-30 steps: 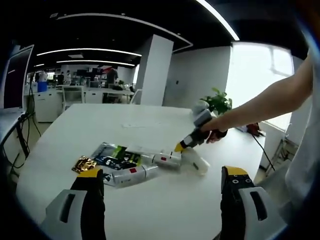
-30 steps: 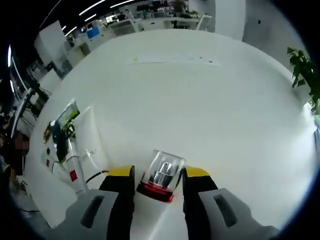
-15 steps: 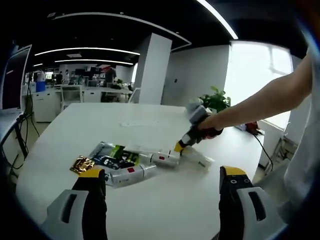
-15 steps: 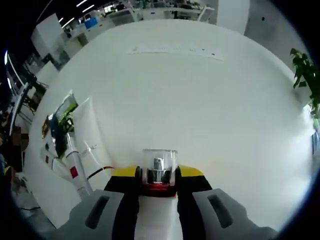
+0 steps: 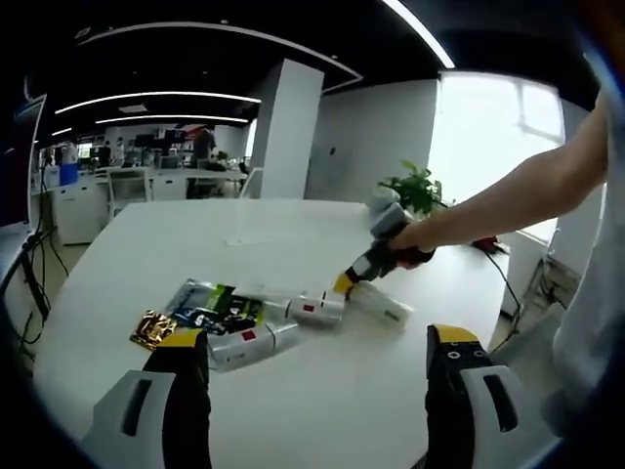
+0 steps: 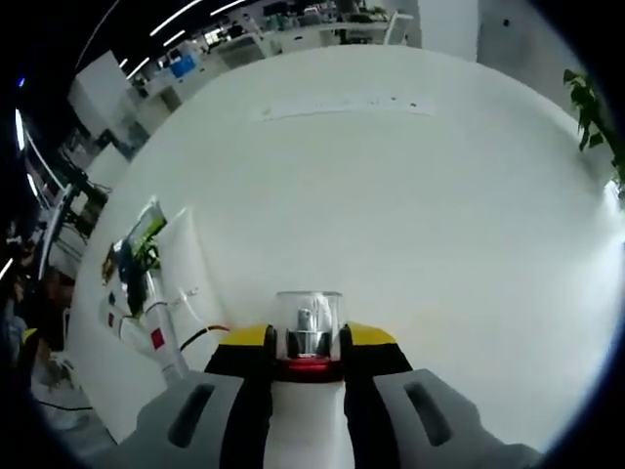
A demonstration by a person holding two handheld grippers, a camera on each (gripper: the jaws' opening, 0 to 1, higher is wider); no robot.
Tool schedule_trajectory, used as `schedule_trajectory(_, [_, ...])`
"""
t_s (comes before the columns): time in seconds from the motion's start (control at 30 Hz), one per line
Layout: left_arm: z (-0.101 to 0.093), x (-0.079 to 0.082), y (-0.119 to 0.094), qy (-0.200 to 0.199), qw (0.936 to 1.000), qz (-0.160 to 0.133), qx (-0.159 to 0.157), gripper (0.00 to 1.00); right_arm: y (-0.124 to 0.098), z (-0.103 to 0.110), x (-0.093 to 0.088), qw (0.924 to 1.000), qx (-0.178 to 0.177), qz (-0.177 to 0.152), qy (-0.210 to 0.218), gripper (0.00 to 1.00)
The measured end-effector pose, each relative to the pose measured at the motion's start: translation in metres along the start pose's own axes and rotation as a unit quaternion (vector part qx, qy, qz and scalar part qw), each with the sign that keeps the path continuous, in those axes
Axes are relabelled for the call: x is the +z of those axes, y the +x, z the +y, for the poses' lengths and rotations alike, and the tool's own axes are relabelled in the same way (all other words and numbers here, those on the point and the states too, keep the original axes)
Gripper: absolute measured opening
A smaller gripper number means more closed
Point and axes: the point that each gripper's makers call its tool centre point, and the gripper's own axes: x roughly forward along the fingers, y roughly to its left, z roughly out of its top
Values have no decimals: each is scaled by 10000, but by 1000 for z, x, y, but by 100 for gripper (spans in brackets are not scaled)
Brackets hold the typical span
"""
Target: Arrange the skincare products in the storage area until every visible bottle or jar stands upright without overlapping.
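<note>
In the right gripper view, my right gripper (image 6: 308, 344) is shut on a white bottle with a clear cap and a red band (image 6: 308, 322), low over the white table (image 6: 410, 215). In the left gripper view the same gripper (image 5: 346, 283), held by a person's hand, pinches the cap end of that white bottle (image 5: 383, 306), which lies slanted. Two white tubes with red labels (image 5: 314, 309) (image 5: 252, 342) lie flat beside green and blue sachets (image 5: 217, 303). My left gripper (image 5: 317, 337) hovers open near the table's front edge, its jaws wide apart.
A gold packet (image 5: 154, 328) lies left of the sachets. A thin paper strip (image 6: 337, 106) sits far across the table. A potted plant (image 5: 415, 191) stands past the table's right side. White tubes (image 6: 146, 337) and a white pouch (image 6: 186, 264) lie left of my right gripper.
My right gripper's jaws closed on the clear-capped bottle, which now stands straight between them. The left gripper stayed open, its view drifting slightly.
</note>
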Motion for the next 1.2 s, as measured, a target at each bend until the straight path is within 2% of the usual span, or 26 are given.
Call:
schedule_trajectory(0.23, [-13,1,17,-56,9994,81,-326,85,-3,-5,4,9984,254,-354,357,26])
schedule_trajectory(0.43, [-27,-5,33,-233,9971,251,-674,84,-5,-12,2,9975,289,-319,568,25])
schedule_trajectory(0.6, [-44,-11,53,-493,9927,433,-1012,83,-7,-16,0,9949,429,-400,824,25])
schedule_trajectory(0.67, [-54,-14,61,-756,9881,546,-1227,84,-7,-16,0,9936,508,-440,913,25])
schedule_trajectory(0.73, [-58,-15,72,-786,9865,589,-1309,83,-7,-18,0,9920,566,-473,1029,25])
schedule_trajectory(0.83, [-62,-18,86,-824,9848,692,-1367,82,-9,-15,-2,9884,713,-557,1220,25])
schedule_trajectory(0.97, [-67,-25,98,-1084,9801,858,-1425,80,-12,-17,-1,9806,866,-721,1602,25])
schedule_trajectory(1.0, [-67,-27,102,-1067,9803,868,-1418,80,-13,-16,-2,9775,922,-775,1733,25])
schedule_trajectory(1.1, [-72,-33,110,-989,9801,979,-1412,80,-14,-17,-2,9743,970,-870,1836,25])
schedule_trajectory(1.2, [-77,-38,117,-1046,9773,1090,-1486,79,-15,-16,-2,9707,1016,-973,1948,26])
